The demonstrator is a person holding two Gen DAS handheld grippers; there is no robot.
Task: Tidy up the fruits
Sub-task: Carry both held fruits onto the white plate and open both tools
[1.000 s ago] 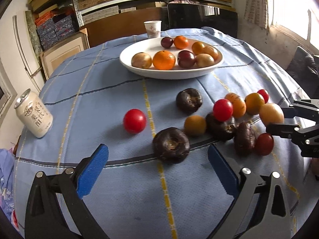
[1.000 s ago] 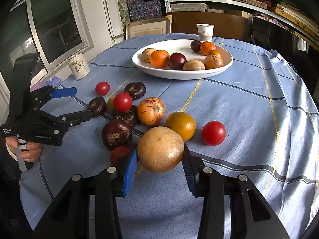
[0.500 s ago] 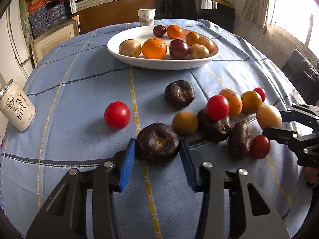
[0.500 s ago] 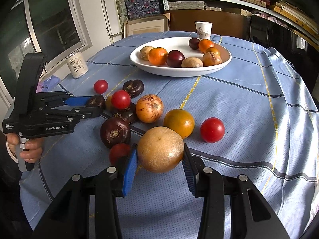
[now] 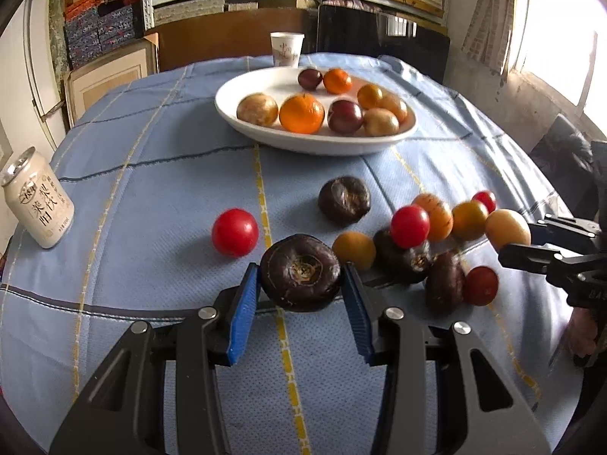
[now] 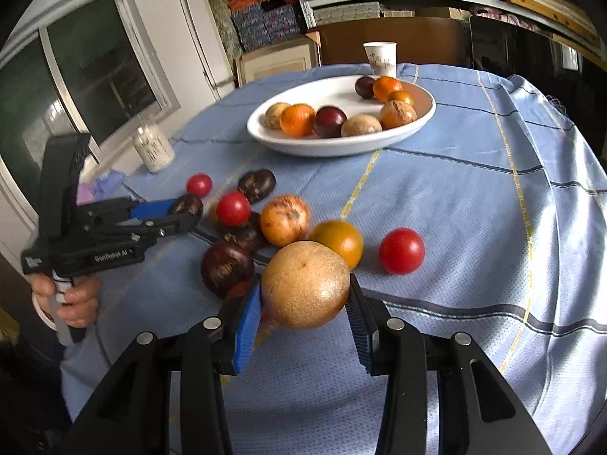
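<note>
My left gripper (image 5: 300, 295) is shut on a dark purple mangosteen (image 5: 300, 272) and holds it just above the blue tablecloth. My right gripper (image 6: 305, 309) is shut on a large tan round fruit (image 6: 305, 284), lifted off the cloth. A white oval plate (image 5: 265, 136) at the back holds several oranges, plums and tan fruits. Loose fruit lies mid-table: a red tomato (image 5: 235, 232), another mangosteen (image 5: 344, 200), a cluster of orange, red and dark fruits (image 5: 436, 216). In the right wrist view the left gripper (image 6: 186, 214) shows at left, the plate (image 6: 334, 144) behind.
A drink can (image 5: 38, 199) stands at the left table edge. A paper cup (image 5: 287, 50) stands behind the plate. Shelves and boxes line the back wall; a window is on the right. A red tomato (image 6: 401, 251) lies alone right of the cluster.
My left gripper closed on the dark mangosteen and lifted it slightly. My right gripper raised the tan fruit a little and moved toward the plate.
</note>
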